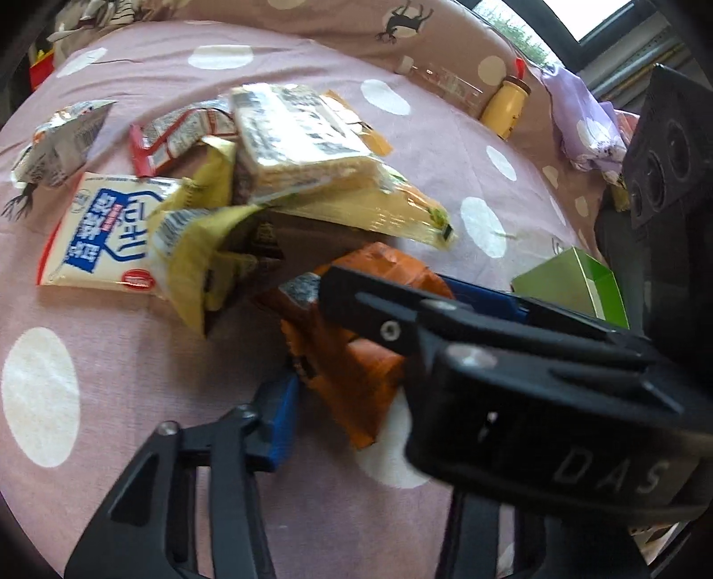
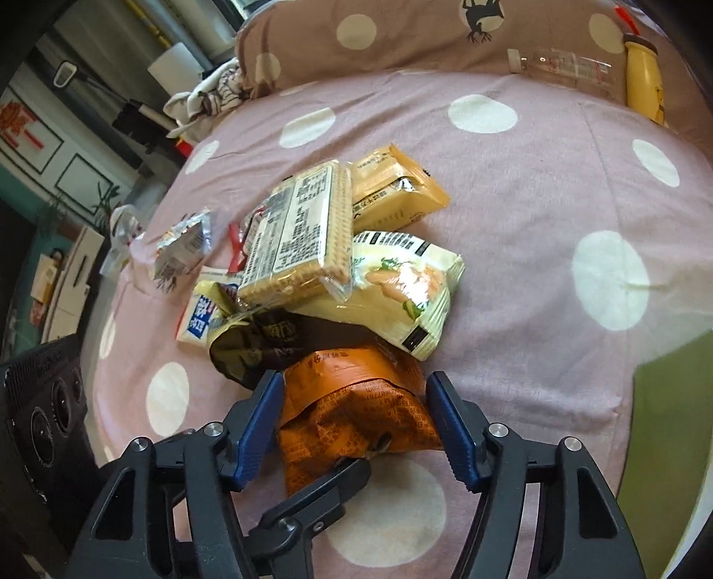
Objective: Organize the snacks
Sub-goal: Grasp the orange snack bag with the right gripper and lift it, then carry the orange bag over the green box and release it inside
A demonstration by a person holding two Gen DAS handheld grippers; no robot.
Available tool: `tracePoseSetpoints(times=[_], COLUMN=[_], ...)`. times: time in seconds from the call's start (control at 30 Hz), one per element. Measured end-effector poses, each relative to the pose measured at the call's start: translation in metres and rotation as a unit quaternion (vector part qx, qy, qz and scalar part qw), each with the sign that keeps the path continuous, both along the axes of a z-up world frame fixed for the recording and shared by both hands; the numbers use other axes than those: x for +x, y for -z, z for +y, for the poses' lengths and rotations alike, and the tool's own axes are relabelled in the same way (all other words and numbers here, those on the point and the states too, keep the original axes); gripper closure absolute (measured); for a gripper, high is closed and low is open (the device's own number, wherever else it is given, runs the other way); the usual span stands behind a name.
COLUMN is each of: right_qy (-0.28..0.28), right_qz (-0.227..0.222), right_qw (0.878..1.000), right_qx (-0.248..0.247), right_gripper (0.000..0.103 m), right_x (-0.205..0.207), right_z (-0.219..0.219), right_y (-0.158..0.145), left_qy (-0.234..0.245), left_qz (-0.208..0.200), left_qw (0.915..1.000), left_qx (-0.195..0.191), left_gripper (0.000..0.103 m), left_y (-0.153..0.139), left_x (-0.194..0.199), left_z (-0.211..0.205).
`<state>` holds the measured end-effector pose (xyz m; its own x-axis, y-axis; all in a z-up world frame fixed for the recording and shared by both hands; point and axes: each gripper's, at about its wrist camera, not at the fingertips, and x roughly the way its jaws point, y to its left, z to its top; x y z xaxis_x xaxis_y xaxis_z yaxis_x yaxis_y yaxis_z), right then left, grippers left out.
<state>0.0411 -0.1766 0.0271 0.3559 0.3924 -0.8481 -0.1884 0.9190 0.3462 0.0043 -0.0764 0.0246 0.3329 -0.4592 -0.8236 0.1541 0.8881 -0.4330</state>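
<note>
An orange snack packet (image 2: pixel 356 401) lies on the pink dotted bedsheet (image 2: pixel 534 200), at the near end of a snack pile. My right gripper (image 2: pixel 356 412) straddles it, both blue pads against its sides. In the left wrist view my left gripper (image 1: pixel 352 396) holds the same orange packet (image 1: pixel 356 369) by its near end. Its left pad (image 1: pixel 276 414) touches the packet edge, and the right gripper's finger (image 1: pixel 401 320) hides the other pad. The left gripper's finger (image 2: pixel 329 490) also shows under the packet. Behind lie a cracker pack (image 2: pixel 298 236), a pale green packet (image 2: pixel 401 289) and a brown packet (image 2: pixel 267 343).
A green box (image 1: pixel 575 285) stands open to the right of the pile. A yellow bottle (image 2: pixel 641 80) and a clear bottle (image 2: pixel 566 67) lie against the brown pillow (image 2: pixel 401 40) at the back. More packets (image 1: pixel 98 231) lie on the left, near the bed's edge.
</note>
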Motion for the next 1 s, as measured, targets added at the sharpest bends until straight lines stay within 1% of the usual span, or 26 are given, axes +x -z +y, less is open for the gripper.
tracePoseSetpoints(times=[0.1, 0.17, 0.23, 0.4, 0.5, 0.63, 0.77, 0.87, 1.0], right_qy=[0.009, 0.016, 0.024, 0.052, 0.076, 0.108, 0.151, 0.186, 0.239], right_qz=[-0.004, -0.007, -0.021, -0.067, -0.099, -0.137, -0.161, -0.170, -0.164], right_qw=[1.000, 0.999, 0.999, 0.995, 0.991, 0.983, 0.974, 0.966, 0.955], right_qx=[0.023, 0.035, 0.043, 0.044, 0.049, 0.055, 0.057, 0.059, 0.056], right_gripper=[0.039, 0.039, 0.040, 0.040, 0.040, 0.040, 0.040, 0.040, 0.040], right_x=[-0.010, -0.017, -0.028, -0.054, -0.072, -0.094, -0.113, -0.126, -0.137], right_z=[-0.007, -0.011, -0.015, -0.025, -0.039, -0.057, -0.077, -0.099, -0.126], right_y=[-0.001, -0.005, -0.013, -0.045, -0.071, -0.097, -0.111, -0.114, -0.106], left_qy=[0.008, 0.015, 0.023, 0.053, 0.071, 0.107, 0.149, 0.180, 0.226], left_qz=[-0.013, -0.020, -0.034, -0.083, -0.111, -0.149, -0.174, -0.182, -0.178], left_qw=[0.9998, 0.9996, 0.9991, 0.9950, 0.9912, 0.9830, 0.9732, 0.9665, 0.9576], left_qx=[0.015, 0.012, 0.011, 0.017, 0.012, 0.013, 0.015, 0.017, 0.018], left_gripper=[0.065, 0.066, 0.066, 0.066, 0.066, 0.066, 0.066, 0.066, 0.066], left_y=[-0.003, -0.007, -0.014, -0.045, -0.066, -0.092, -0.108, -0.111, -0.104], left_x=[-0.004, -0.009, -0.015, -0.030, -0.037, -0.049, -0.053, -0.056, -0.055], left_z=[-0.003, -0.002, -0.002, -0.013, -0.024, -0.040, -0.069, -0.092, -0.126])
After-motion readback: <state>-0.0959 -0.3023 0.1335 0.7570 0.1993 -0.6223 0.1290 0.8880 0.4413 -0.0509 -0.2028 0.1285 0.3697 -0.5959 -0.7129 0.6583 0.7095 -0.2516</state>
